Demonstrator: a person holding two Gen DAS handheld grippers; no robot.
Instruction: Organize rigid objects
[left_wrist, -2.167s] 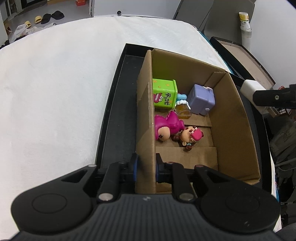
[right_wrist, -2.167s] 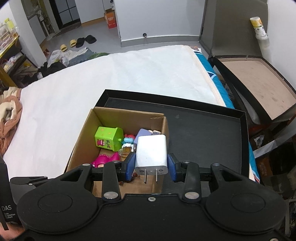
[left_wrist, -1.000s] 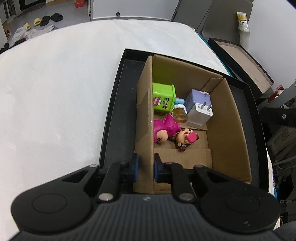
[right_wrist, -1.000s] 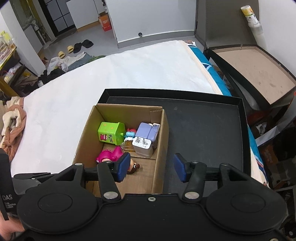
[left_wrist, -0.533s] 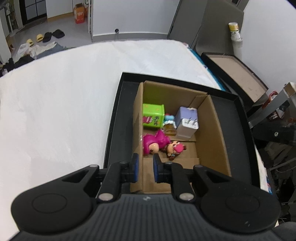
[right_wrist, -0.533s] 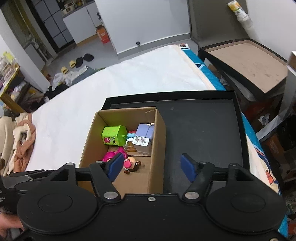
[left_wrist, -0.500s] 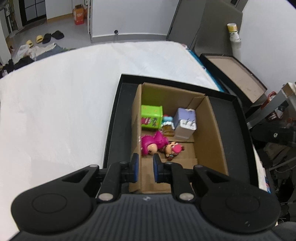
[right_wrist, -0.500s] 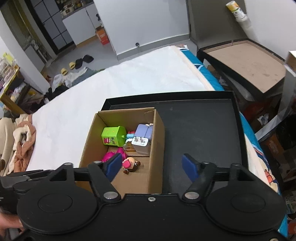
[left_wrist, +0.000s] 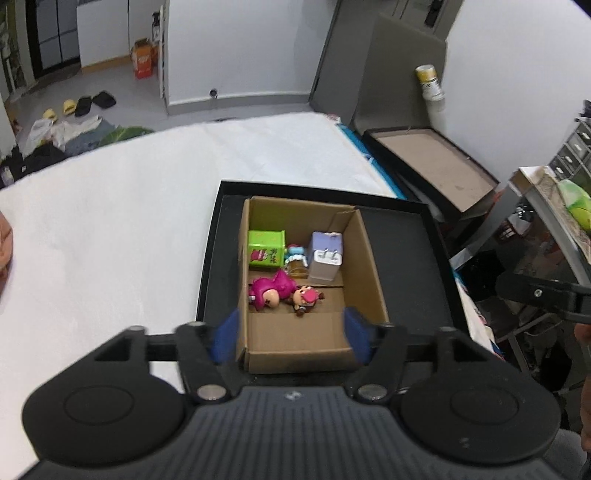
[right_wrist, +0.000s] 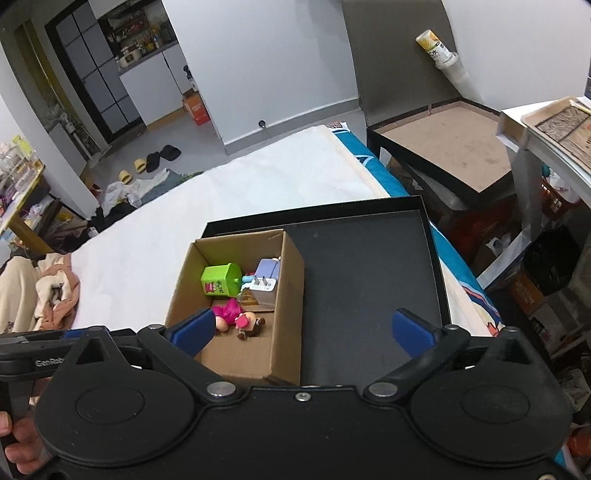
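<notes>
Left wrist view: the left claw (left_wrist: 290, 334) has just let go of the cardboard box (left_wrist: 371, 275) wall and spreads apart, empty.

Right wrist view: the right claw (right_wrist: 303, 328), jaws just widened, holds nothing; the white charger (right_wrist: 263, 286) it carried rests in the box at frame centre. Placement looks complete.

the cardboard box (left_wrist: 365, 258) sits at the left of the tray (left_wrist: 402, 254), toys (left_wrist: 280, 291) and charger (left_wrist: 325, 264) inside.

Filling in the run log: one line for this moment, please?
left tongs: just opened, empty | right tongs: just opened, empty | charger: in cardboard box with toys
</notes>
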